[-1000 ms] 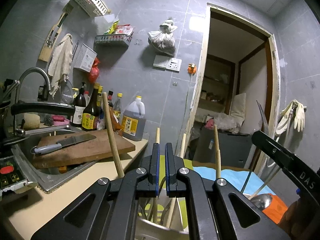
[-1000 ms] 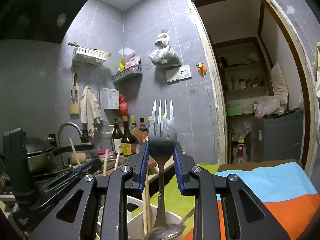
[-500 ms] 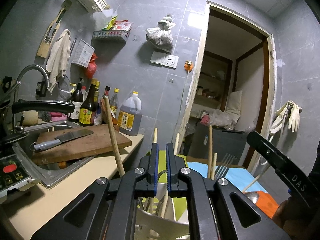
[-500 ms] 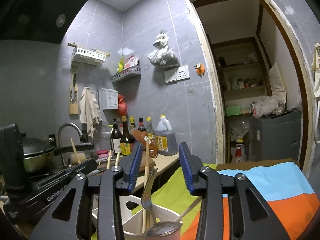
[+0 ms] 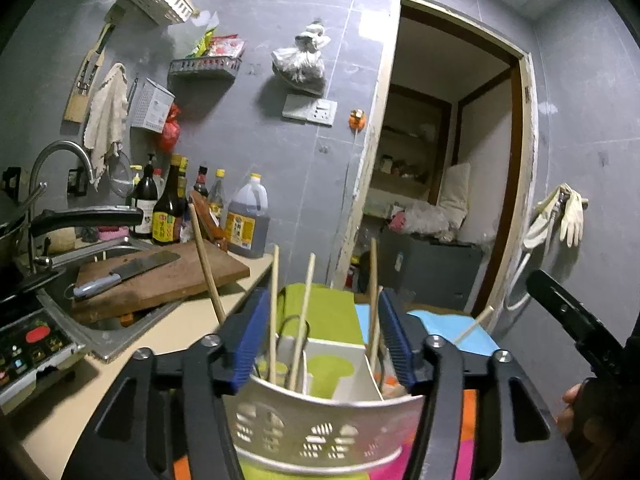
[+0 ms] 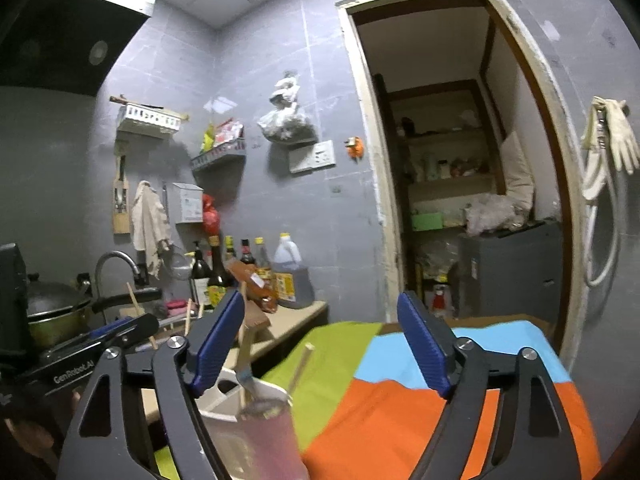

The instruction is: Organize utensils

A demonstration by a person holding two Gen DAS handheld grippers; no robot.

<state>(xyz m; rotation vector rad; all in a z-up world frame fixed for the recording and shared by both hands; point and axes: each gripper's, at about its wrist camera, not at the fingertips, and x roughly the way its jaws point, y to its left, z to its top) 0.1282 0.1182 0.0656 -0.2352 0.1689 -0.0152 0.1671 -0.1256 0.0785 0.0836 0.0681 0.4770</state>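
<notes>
- Grey-tiled kitchen; multicoloured tablecloth on the table.
- White utensil caddy holds chopsticks.
- Left gripper: jaws opening, straddling chopsticks, gripping nothing.
- Right gripper: jaws opening wide, empty.

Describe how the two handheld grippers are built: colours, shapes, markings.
Both match. The left gripper and right gripper have black skeletal arms with triangular cut-outs and silver pivot screws. Each finger carries a ribbed blue pad. The right view shows white "GenRobot.AI" lettering on the left unit's black body. No cables or sleeves show.
</notes>
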